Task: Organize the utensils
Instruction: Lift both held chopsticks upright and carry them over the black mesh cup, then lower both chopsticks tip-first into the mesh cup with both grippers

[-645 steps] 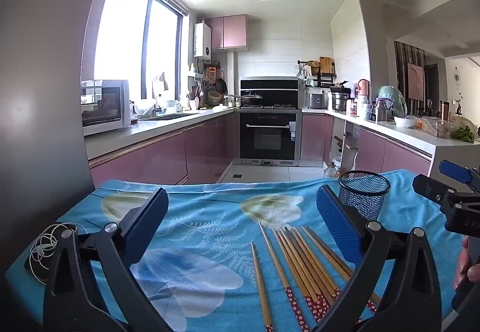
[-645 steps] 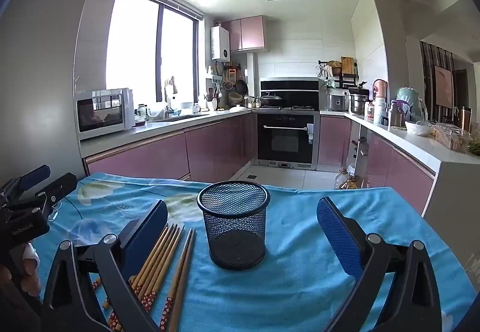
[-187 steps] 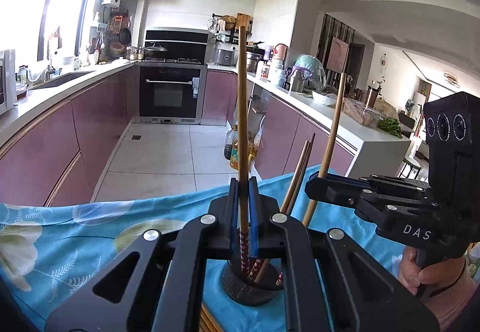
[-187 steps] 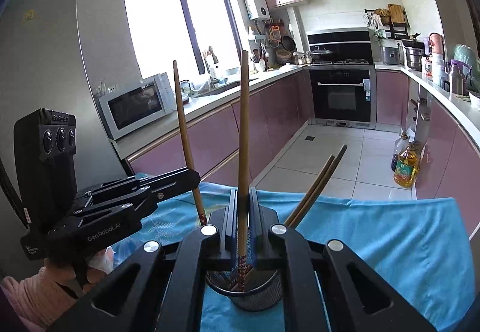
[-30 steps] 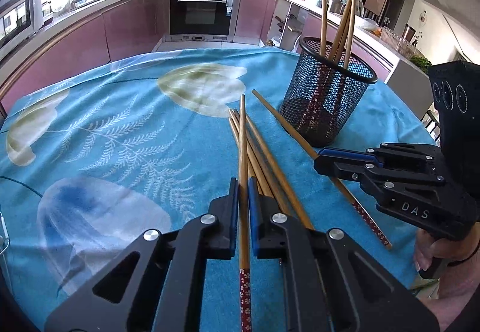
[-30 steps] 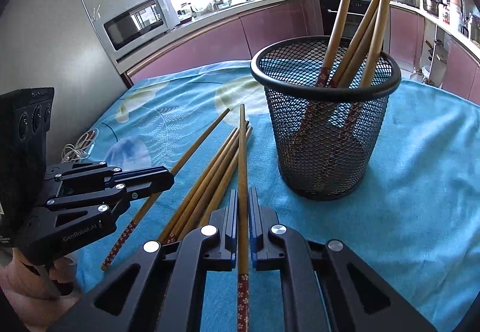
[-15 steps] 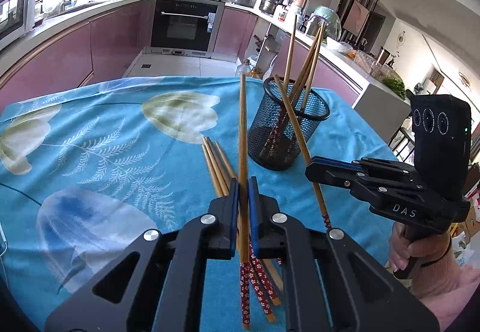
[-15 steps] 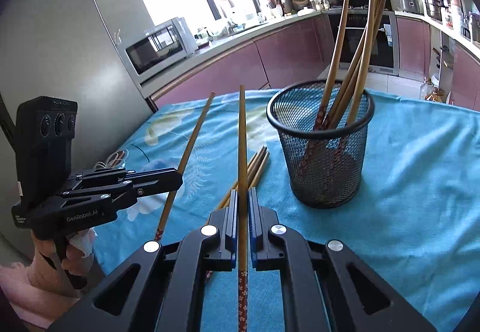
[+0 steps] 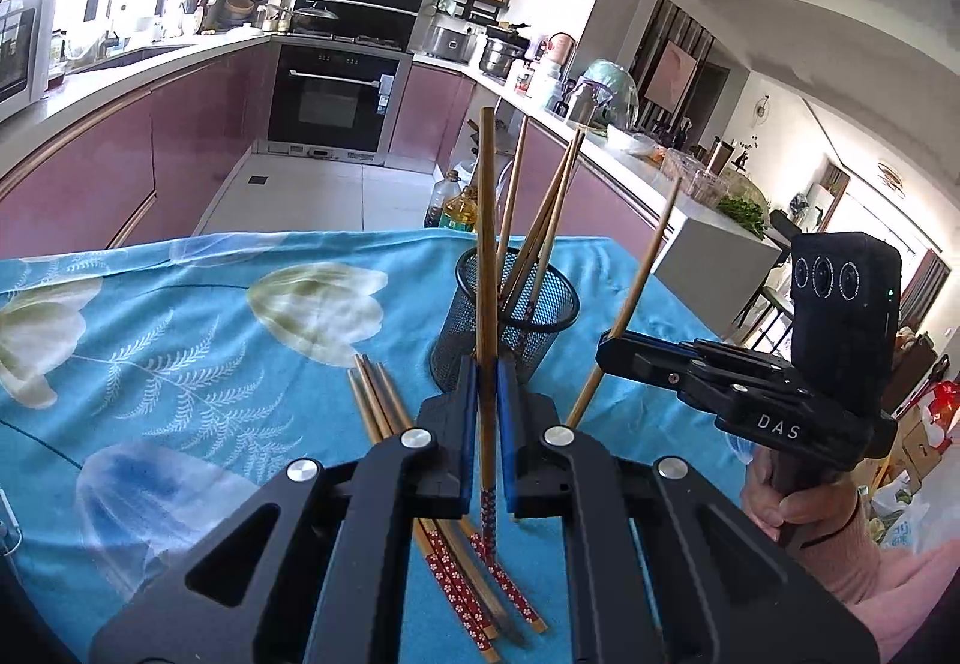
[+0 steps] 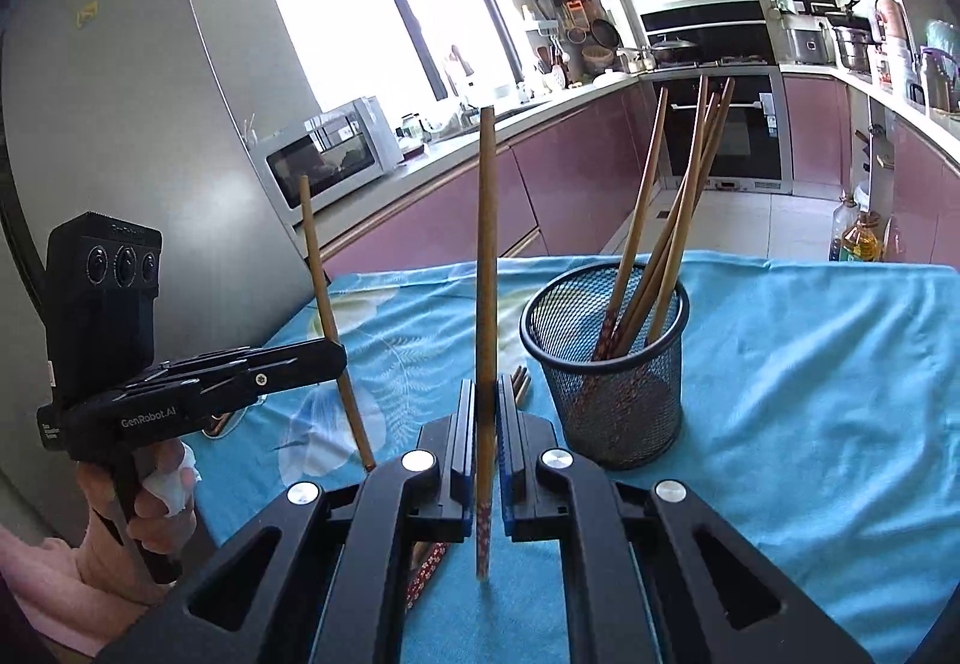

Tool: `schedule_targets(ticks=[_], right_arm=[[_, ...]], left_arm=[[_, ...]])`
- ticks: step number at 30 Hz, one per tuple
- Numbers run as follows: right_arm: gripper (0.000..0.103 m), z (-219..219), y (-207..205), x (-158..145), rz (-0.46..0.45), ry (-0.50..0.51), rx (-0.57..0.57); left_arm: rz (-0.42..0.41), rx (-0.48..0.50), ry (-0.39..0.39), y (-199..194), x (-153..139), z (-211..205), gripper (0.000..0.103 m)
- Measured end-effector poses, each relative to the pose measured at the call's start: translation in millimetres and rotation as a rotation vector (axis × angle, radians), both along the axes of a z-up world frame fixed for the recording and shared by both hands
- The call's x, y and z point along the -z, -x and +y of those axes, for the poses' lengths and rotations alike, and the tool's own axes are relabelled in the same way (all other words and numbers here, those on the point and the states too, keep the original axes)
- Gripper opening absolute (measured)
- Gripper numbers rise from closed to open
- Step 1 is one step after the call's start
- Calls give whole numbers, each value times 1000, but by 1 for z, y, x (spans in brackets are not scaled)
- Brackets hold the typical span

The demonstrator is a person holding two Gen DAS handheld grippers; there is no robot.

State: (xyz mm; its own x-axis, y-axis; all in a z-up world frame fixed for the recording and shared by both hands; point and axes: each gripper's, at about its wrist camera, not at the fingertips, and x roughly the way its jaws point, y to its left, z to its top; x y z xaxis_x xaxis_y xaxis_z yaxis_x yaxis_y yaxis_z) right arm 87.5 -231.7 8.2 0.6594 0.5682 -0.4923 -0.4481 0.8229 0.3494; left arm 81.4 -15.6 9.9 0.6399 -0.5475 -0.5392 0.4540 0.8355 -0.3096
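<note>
The left gripper (image 9: 486, 382) is clamped on a long brown wooden chopstick with a red flowered end (image 9: 485, 268), held upright above the blue tablecloth printed with pale tulips (image 9: 180, 340). The right gripper (image 10: 486, 400) likewise pinches a second brown wooden chopstick (image 10: 485, 268), also upright. In the left wrist view the right gripper (image 9: 612, 349) sits to the right, just beside the black wire-mesh cylindrical holder (image 9: 516, 328); in the right wrist view the left gripper (image 10: 333, 358) is at the left, well apart from that holder (image 10: 606, 364). Several chopsticks (image 10: 672, 220) already lean inside the holder. A few loose matching chopsticks (image 9: 420, 490) lie flat on the cloth, near the left gripper and left of the holder.
</note>
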Motion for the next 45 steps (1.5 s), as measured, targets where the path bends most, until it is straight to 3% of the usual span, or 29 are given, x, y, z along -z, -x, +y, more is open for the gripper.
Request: schedule_targets(ticks=[30,37,45], right_arm=[[6,-31,-31,-86,-205,18,68],[6,-32,-50,-77,-172,37,82],[6,-27,-67,-49,-81,62,72]], left_arm=[[-195,-6,37,-42,-91,-40,7],[-220,-25,-9,-52,-91,-53,7],[-133,-40,-84,-76,-64,-67,7]])
